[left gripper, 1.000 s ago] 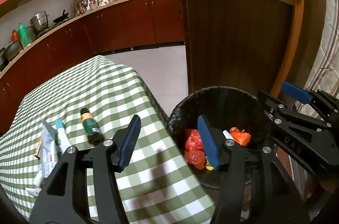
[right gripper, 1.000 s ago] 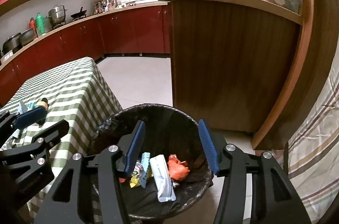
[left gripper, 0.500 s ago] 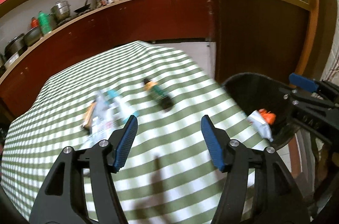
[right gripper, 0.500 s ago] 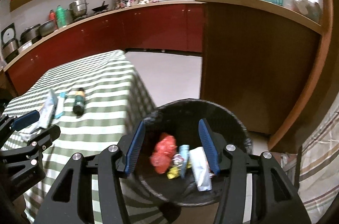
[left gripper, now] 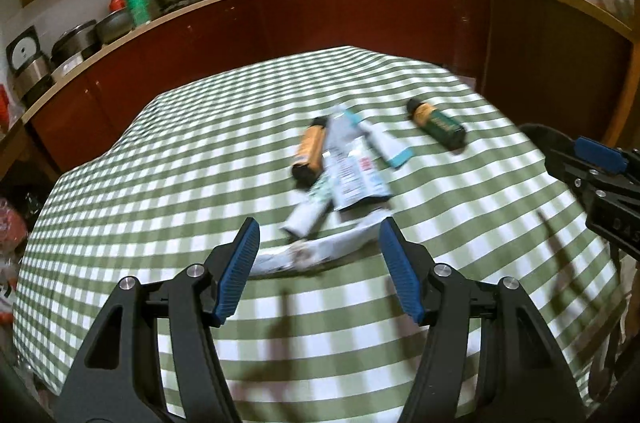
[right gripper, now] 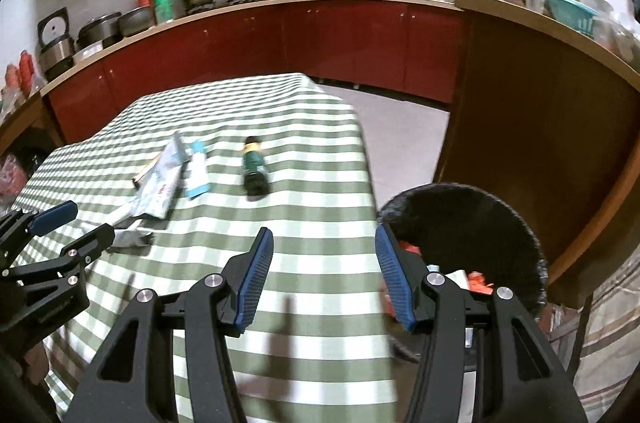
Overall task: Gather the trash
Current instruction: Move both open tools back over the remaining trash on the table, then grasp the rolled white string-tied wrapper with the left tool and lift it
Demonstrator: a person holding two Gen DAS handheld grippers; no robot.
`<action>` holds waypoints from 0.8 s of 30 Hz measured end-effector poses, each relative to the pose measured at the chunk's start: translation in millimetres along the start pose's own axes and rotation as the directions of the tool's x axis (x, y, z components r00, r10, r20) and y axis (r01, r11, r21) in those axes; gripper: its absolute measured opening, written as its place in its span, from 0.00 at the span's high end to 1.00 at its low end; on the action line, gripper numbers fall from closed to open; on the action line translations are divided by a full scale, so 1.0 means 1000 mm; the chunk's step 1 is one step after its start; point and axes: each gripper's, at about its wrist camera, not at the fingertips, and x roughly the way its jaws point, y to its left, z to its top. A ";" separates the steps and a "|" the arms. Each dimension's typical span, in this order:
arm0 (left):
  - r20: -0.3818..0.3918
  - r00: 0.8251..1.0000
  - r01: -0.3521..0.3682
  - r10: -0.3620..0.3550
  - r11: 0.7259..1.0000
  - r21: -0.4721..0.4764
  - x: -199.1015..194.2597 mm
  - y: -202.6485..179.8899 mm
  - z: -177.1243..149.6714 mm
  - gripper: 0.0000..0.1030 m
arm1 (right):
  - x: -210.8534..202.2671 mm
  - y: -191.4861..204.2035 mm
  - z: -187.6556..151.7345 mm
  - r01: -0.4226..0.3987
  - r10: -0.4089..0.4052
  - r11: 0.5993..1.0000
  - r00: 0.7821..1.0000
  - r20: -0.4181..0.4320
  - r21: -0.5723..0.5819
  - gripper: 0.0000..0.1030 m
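Observation:
Trash lies on a green-checked table [left gripper: 160, 183]: an orange bottle [left gripper: 309, 153], a white printed packet [left gripper: 352, 167], a white and teal tube [left gripper: 384, 139], a dark green bottle [left gripper: 438, 129] and a crumpled white wrapper [left gripper: 320, 251]. My left gripper [left gripper: 318, 271] is open and empty just above the wrapper. My right gripper [right gripper: 324, 275] is open and empty over the table's right edge, beside the black bin [right gripper: 500, 223], which holds red and white trash [right gripper: 476, 279]. The green bottle [right gripper: 254, 167] and the packet [right gripper: 162, 183] also show in the right wrist view.
A red kitchen counter [left gripper: 280, 15] with pots runs behind the table. A tall wooden counter [right gripper: 540, 111] stands behind the bin. Tiled floor [right gripper: 400, 127] lies between the table and the counters. The left gripper [right gripper: 52, 235] shows at the left in the right wrist view.
Both grippers swung left from the bin toward the table. The left one now faces the trash pile; the right has moved from over the bin to the table's edge. Both stayed open.

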 end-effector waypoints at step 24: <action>-0.045 0.996 0.087 -0.083 0.993 0.082 0.025 0.035 -0.007 0.28 | 0.023 0.045 0.000 -0.060 0.058 0.998 0.996 -0.062 -0.026 0.49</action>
